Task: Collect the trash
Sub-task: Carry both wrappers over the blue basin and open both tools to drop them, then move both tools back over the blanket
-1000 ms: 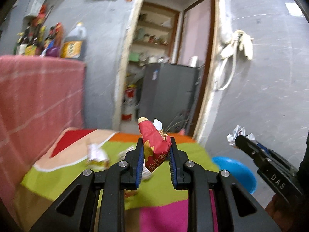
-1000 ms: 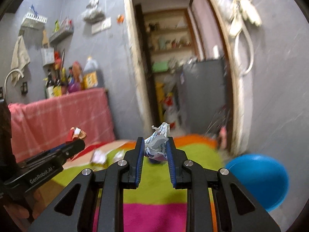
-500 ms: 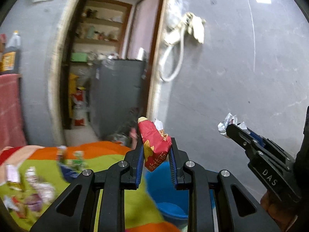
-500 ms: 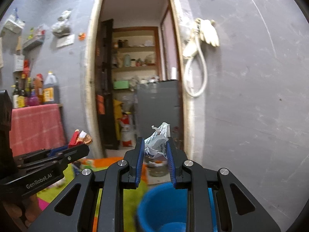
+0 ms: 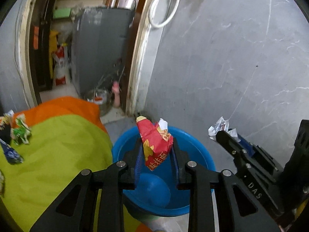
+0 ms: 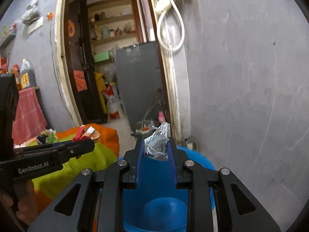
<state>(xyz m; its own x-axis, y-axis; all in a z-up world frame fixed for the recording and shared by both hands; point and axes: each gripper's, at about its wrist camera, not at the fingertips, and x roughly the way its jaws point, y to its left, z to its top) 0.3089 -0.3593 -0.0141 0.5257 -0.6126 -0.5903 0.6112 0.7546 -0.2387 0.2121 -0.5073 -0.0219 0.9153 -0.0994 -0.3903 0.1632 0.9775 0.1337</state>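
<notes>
My left gripper point(image 5: 156, 138) holds a crumpled red snack wrapper point(image 5: 152, 150) between its blue pads, above a blue bucket point(image 5: 195, 147) on the floor. Its jaws are opening, but the pads still touch the wrapper. My right gripper point(image 6: 156, 139) holds a crumpled white printed wrapper point(image 6: 157, 145) over the same bucket point(image 6: 200, 160). Its jaws are opening too, with the wrapper still pinched. Each gripper shows in the other's view: the right gripper point(image 5: 224, 133) to the right, the left gripper point(image 6: 87, 145) to the left.
A green and orange cloth point(image 5: 58, 145) left of the bucket carries several more wrappers point(image 5: 19, 133). A grey wall point(image 5: 231, 58) stands close behind the bucket. A doorway with a grey cabinet point(image 5: 102, 48) lies beyond. A white hose point(image 6: 170, 29) hangs on the wall.
Both grippers swung right and downward, away from the cloth, and now hang over the blue bucket. Each still carries its wrapper.
</notes>
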